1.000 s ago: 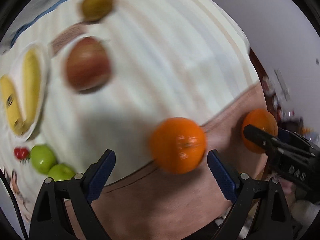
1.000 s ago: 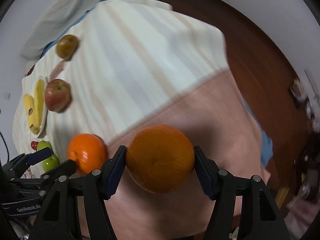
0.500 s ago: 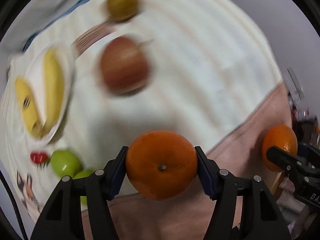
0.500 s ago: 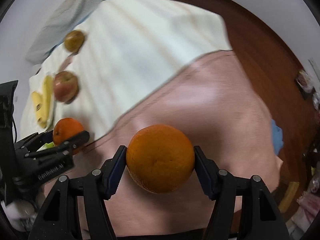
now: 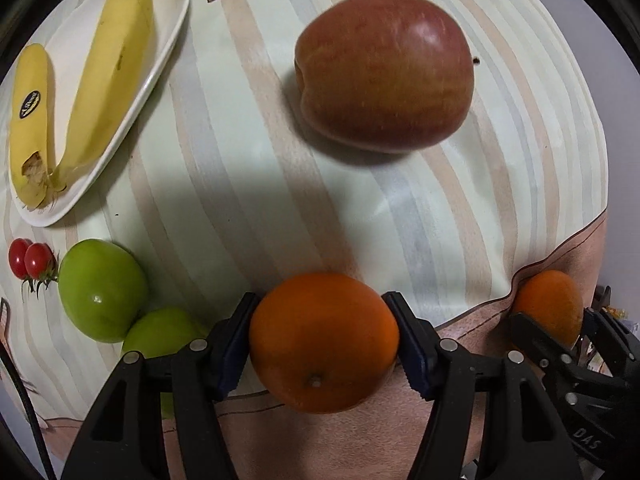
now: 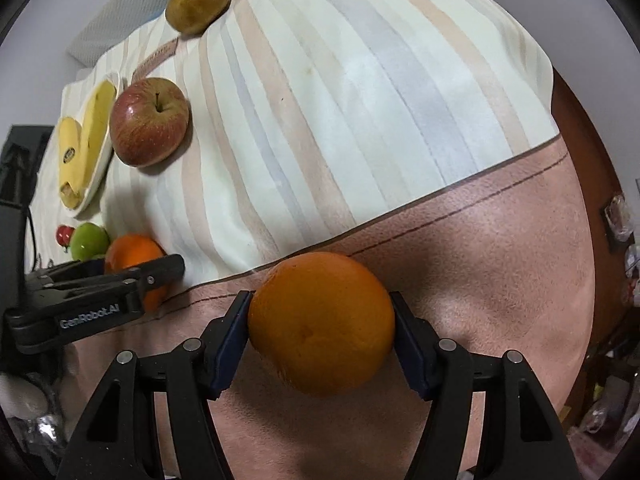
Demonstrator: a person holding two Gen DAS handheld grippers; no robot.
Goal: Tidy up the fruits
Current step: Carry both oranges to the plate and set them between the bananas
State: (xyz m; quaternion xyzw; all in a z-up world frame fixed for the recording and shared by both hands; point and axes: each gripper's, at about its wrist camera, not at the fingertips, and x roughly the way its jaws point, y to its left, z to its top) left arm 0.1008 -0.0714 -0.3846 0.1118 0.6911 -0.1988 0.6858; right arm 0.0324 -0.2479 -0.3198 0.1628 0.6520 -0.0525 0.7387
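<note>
My left gripper [image 5: 322, 336] is shut on an orange [image 5: 322, 340], held low over the cloth's front edge, next to two green apples [image 5: 102, 288]. My right gripper [image 6: 320, 324] is shut on a second orange [image 6: 320, 320] over the pink border; it shows at the right of the left wrist view [image 5: 548, 304]. A big red apple [image 5: 384, 68] lies on the striped cloth ahead. Two bananas [image 5: 104, 68] lie on a white plate [image 5: 160, 52] at the left.
Two cherry tomatoes [image 5: 30, 258] lie left of the green apples. A brownish pear-like fruit [image 6: 196, 6] sits at the far end of the cloth. The striped tablecloth [image 6: 360, 100] has a pink border [image 6: 500, 240]; a dark wooden floor lies beyond its right edge.
My left gripper closed on the orange that lay between its open fingers, then moved forward toward the red apple and green apples. The right gripper kept its orange and shifted a little.
</note>
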